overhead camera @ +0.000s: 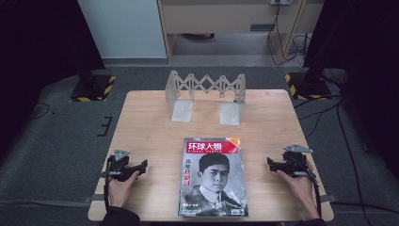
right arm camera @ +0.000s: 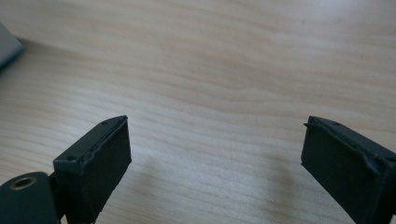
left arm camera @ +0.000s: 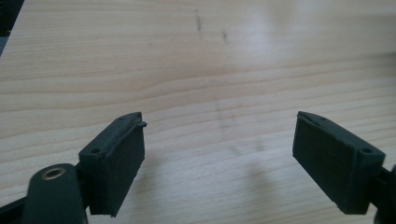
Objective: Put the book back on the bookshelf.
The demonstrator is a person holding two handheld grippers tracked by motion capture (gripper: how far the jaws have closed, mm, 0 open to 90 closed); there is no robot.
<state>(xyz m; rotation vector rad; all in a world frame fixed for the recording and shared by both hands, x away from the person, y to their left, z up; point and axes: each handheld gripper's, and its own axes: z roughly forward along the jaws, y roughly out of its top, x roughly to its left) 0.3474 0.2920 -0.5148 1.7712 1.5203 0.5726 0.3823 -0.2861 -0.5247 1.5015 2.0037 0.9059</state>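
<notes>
We see the magazine (overhead camera: 214, 178) at lower centre, long axis running up-frame, midway between both grippers. The left gripper (overhead camera: 141, 165) and right gripper (overhead camera: 270, 163) stand wide, holding nothing.

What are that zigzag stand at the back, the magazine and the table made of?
The expanding stand looks like brushed grey metal: thin flat crossed strips with a dull sheen. The magazine seems to be glossy coated paper, since its printed cover catches the light. The table shows pale wood grain, matte; whether solid wood or laminate is unclear.
</notes>
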